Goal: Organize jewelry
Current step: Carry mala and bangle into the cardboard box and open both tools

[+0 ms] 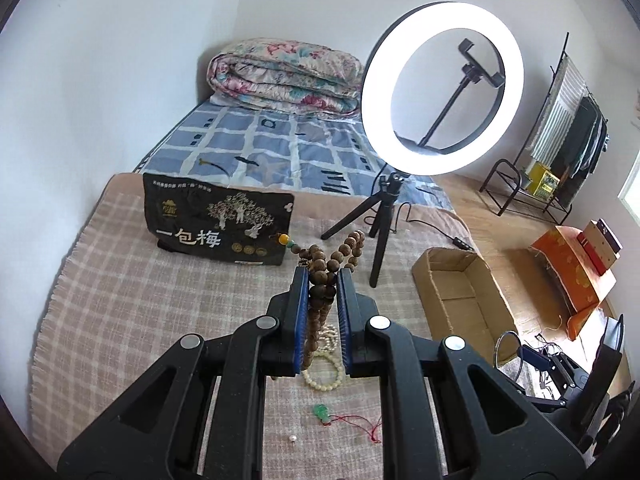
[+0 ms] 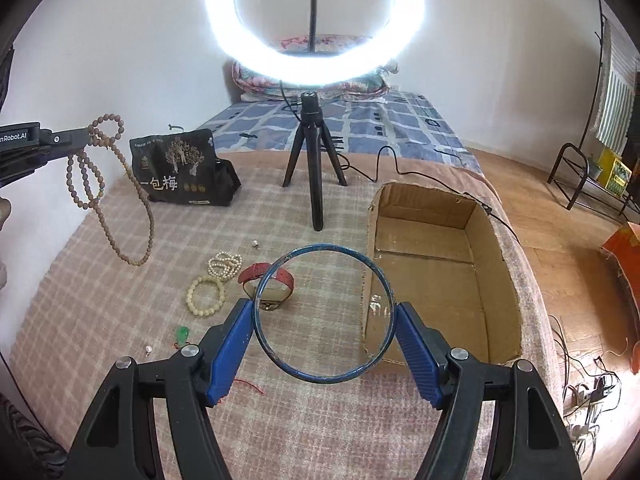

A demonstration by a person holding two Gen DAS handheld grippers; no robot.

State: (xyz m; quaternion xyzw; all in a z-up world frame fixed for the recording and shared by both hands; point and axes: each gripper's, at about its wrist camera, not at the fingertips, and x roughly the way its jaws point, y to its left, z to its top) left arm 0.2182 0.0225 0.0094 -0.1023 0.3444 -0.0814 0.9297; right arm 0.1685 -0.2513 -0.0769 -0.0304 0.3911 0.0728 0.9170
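My left gripper [image 1: 323, 276] is shut on a long brown bead necklace [image 1: 326, 264], whose loops hang in the air at the left of the right wrist view [image 2: 116, 208]. My right gripper [image 2: 324, 312] is shut on a blue bangle [image 2: 320, 378], held flat across its width above the blanket. On the plaid blanket [image 2: 320, 432] lie a cream bead bracelet [image 2: 205, 297], a pearl strand [image 2: 225, 264], a red-strapped watch [image 2: 269, 280], a green pendant [image 2: 183, 335] on a red cord and loose pearls [image 2: 149, 349]. An open cardboard box [image 2: 440, 216] stands just right of the bangle.
A lit ring light on a black tripod [image 2: 313, 152] stands at the blanket's far side, its cable [image 2: 400, 168] trailing past the box. A black snack bag [image 2: 180, 168] stands at the back left. The bed with a folded quilt [image 1: 284, 76] lies beyond. Wooden floor [image 2: 560, 240] and cables are on the right.
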